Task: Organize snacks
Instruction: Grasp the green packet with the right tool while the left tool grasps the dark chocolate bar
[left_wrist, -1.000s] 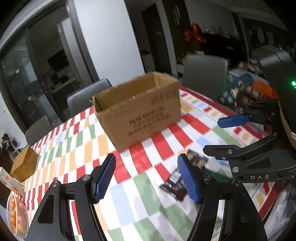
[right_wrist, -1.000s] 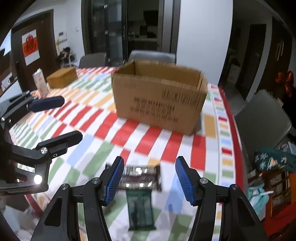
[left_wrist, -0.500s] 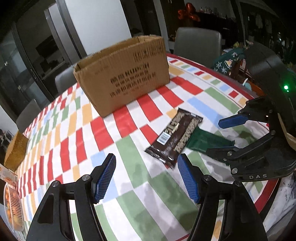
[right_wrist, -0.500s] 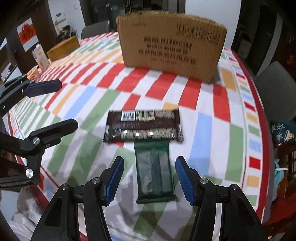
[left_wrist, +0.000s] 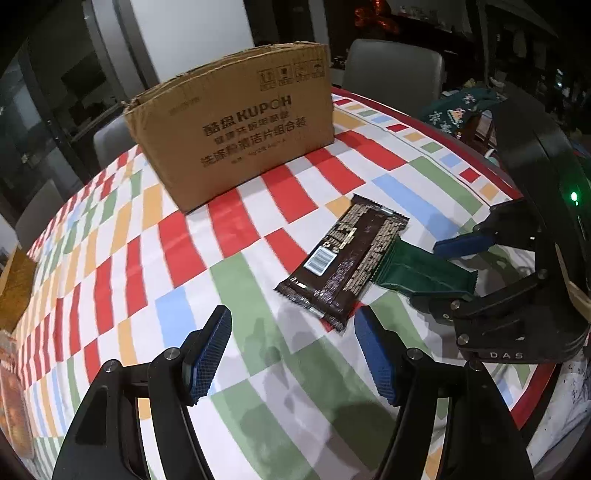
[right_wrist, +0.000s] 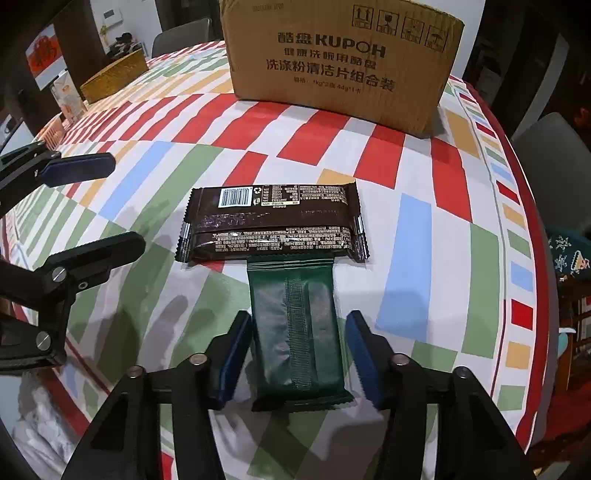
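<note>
A dark brown snack pack (right_wrist: 271, 223) lies flat on the checked tablecloth, barcode side up; it also shows in the left wrist view (left_wrist: 343, 258). A green snack pack (right_wrist: 297, 332) lies with one end tucked under it and also shows in the left wrist view (left_wrist: 421, 269). My right gripper (right_wrist: 297, 354) is open, low over the cloth, its jaws on either side of the green pack without closing on it. My left gripper (left_wrist: 293, 354) is open and empty, just short of the brown pack's near end. An open cardboard box (right_wrist: 340, 62) stands behind the snacks.
A woven yellow box (right_wrist: 114, 74) and a small carton (right_wrist: 68, 98) sit far left on the table. Grey chairs (left_wrist: 393, 70) stand around it. The red-trimmed table edge (right_wrist: 543, 258) runs along the right, with a green patterned bag (right_wrist: 570, 254) beyond.
Both grippers have dropped lower and moved toward the snacks. The right gripper's jaws now straddle the green pack; the left has come near the brown pack. The packs have not moved.
</note>
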